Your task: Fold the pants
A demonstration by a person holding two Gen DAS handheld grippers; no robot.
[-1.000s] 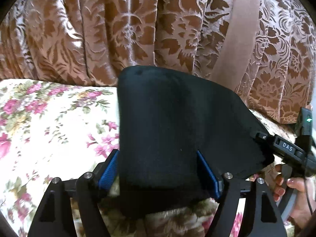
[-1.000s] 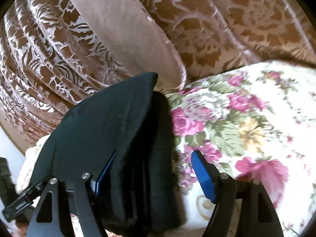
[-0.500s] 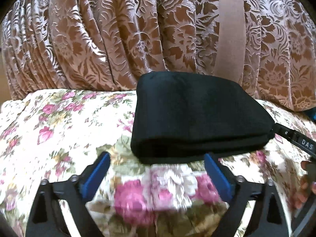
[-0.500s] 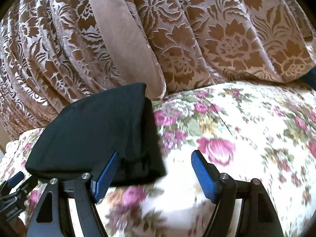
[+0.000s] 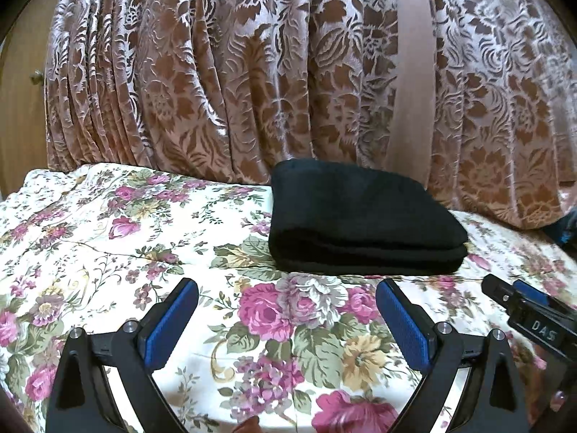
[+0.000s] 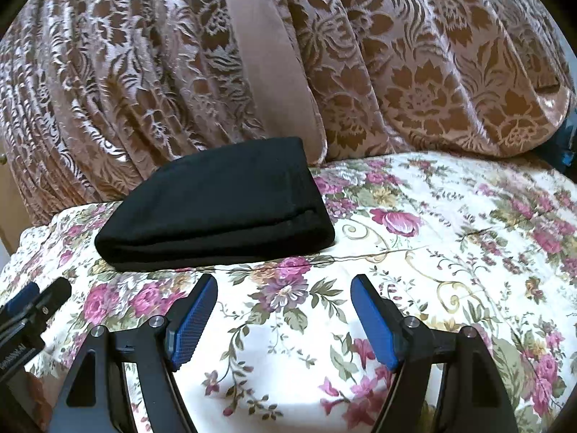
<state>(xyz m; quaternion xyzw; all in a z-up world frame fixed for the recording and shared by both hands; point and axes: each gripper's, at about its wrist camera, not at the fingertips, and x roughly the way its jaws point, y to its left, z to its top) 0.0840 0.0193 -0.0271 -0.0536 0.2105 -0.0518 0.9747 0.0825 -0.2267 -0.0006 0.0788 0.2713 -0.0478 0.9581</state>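
The black pants (image 5: pixel 355 216) lie folded into a thick rectangular stack on the floral bedspread (image 5: pixel 119 245), close to the curtain. In the right wrist view the same pants (image 6: pixel 223 202) sit up and to the left. My left gripper (image 5: pixel 286 290) is open, a short way in front of the stack, with only bedspread between its blue pads. Open too is my right gripper (image 6: pixel 285 285), off the stack's near right corner and holding nothing. Each wrist view catches the other gripper at its edge.
A brown and pink floral curtain (image 5: pixel 252 72) hangs right behind the pants along the bed's far side. A wooden door or cabinet (image 5: pixel 18 108) stands at far left. The floral bedspread (image 6: pixel 450 252) stretches right of the stack. A dark blue object (image 6: pixel 562 151) peeks in at far right.
Both grippers have let go of the folded pants and pulled back toward me. The stack, earlier between the jaws, now lies alone on the bedspread. The left jaws have widened.
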